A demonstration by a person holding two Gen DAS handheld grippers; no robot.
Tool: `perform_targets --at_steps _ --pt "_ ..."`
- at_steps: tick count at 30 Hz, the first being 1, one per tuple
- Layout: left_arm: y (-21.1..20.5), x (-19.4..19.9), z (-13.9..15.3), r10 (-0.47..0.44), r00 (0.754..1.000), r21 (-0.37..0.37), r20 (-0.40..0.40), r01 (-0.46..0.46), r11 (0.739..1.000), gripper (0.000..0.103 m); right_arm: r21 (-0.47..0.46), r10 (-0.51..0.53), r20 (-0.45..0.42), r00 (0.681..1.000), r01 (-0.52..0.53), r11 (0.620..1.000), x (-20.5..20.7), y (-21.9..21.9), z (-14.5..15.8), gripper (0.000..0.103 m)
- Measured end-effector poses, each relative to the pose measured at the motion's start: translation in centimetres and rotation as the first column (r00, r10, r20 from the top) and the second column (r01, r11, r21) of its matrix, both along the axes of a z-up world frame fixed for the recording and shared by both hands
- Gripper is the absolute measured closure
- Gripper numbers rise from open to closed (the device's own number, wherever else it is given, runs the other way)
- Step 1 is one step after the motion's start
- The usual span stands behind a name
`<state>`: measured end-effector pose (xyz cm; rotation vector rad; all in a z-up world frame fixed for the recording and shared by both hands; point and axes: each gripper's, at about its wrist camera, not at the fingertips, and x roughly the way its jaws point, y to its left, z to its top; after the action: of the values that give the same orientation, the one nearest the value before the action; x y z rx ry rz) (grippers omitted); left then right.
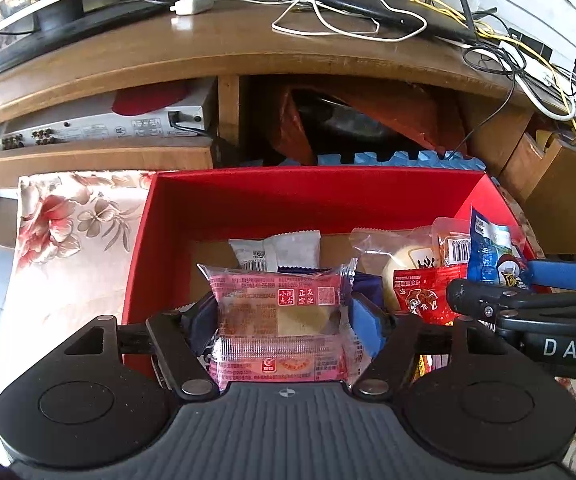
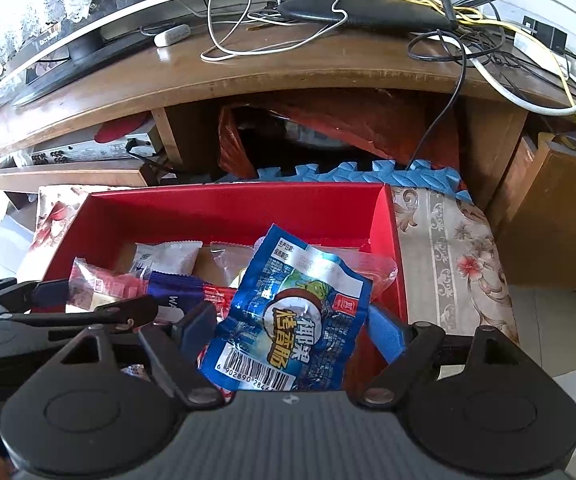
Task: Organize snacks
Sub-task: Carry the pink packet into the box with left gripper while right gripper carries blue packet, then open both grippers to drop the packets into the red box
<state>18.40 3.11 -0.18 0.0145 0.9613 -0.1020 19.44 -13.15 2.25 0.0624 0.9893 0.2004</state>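
Observation:
An open red box [image 1: 307, 184] sits on a floral cloth and holds several snack packets. A pink packet [image 1: 284, 320] with a pale cake inside lies between the fingers of my left gripper [image 1: 284, 314], low in the box's near left part. The pads stand loosely beside it, so this gripper is open. My right gripper [image 2: 291, 324] is shut on a blue foil packet [image 2: 291, 312], which stands tilted over the box's right part. A white packet [image 1: 284, 248], a wrapped round bun [image 1: 399, 268] and a red packet [image 1: 423, 296] lie in the box.
Behind the box a wooden TV stand [image 1: 228, 44] carries a router [image 1: 387, 8] and tangled cables. A blue foam mat [image 2: 367, 176] edges the cloth [image 2: 447, 248]. A silver player [image 1: 100, 128] sits on the lower shelf. Tiled floor lies to both sides.

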Motion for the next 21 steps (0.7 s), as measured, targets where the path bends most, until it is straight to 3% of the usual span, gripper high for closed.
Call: perform_targets --at_steps 12,21 --pt "0.4 -0.8 1.5 0.004 0.999 0.012 0.047 -0.005 1.000 0.018 0.032 -0.006 0.006 1.000 0.005 0.999 -0.3 -0.5 0.7 0.016" --pt "0.9 -2.6 2.3 0.006 0.998 0.022 0.063 -0.008 1.000 0.012 -0.009 -0.013 0.045 0.999 0.013 1.000 -2.1 -0.6 1.7 0.015"
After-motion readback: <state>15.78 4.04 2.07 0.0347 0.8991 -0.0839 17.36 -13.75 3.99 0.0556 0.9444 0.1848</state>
